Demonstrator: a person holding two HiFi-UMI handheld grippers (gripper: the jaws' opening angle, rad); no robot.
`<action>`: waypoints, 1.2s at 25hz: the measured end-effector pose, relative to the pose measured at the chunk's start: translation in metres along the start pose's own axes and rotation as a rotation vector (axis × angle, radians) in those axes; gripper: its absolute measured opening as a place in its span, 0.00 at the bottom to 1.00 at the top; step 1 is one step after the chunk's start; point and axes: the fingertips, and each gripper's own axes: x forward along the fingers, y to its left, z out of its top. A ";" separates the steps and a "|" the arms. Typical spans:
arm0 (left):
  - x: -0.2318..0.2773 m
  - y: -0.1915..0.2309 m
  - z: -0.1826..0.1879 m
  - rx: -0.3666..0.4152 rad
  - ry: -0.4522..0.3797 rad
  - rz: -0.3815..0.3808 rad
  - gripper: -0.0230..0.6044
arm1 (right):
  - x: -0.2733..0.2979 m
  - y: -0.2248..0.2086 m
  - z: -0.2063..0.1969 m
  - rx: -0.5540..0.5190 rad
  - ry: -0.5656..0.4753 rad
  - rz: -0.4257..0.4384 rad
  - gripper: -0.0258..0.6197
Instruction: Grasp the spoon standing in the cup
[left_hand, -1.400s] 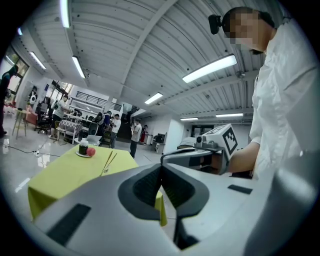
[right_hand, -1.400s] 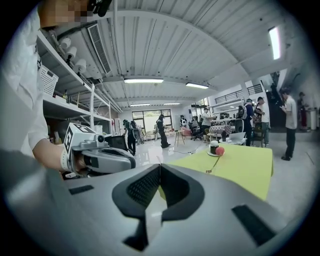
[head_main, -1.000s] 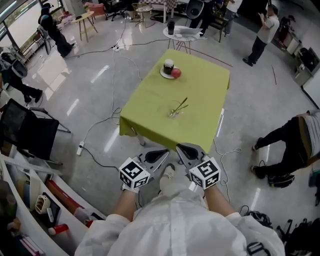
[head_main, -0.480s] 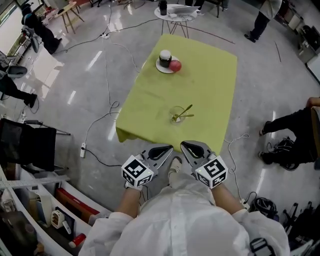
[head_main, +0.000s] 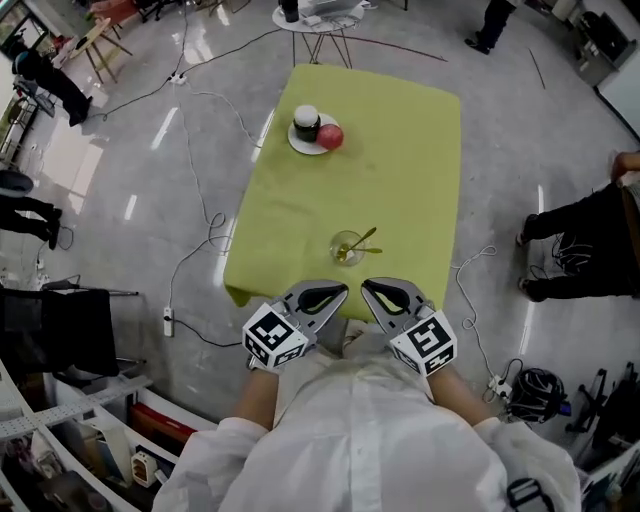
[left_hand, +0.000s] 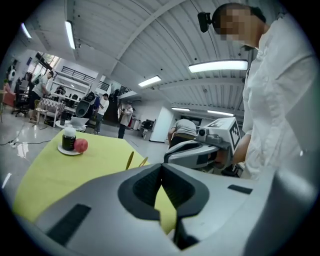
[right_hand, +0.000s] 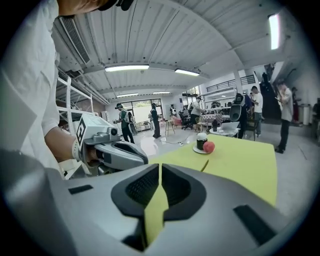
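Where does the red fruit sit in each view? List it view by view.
Head view: red fruit, upper centre, at the table's far end.
Left gripper view: middle left.
Right gripper view: right of centre.
Shared landmark: the white-lidded dark jar beside it on one saucer.

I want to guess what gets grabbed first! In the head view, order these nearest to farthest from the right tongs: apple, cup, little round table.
1. cup, near end of green table
2. apple, far end, left side
3. little round table, beyond it
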 end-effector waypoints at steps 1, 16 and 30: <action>0.001 0.004 0.000 0.006 0.005 -0.018 0.04 | 0.000 -0.004 0.001 0.009 -0.001 -0.022 0.07; 0.009 0.024 0.008 0.079 0.106 -0.304 0.04 | 0.004 -0.041 -0.030 0.331 -0.006 -0.388 0.16; 0.010 0.014 -0.003 0.070 0.141 -0.357 0.04 | 0.017 -0.062 -0.045 0.403 0.003 -0.488 0.17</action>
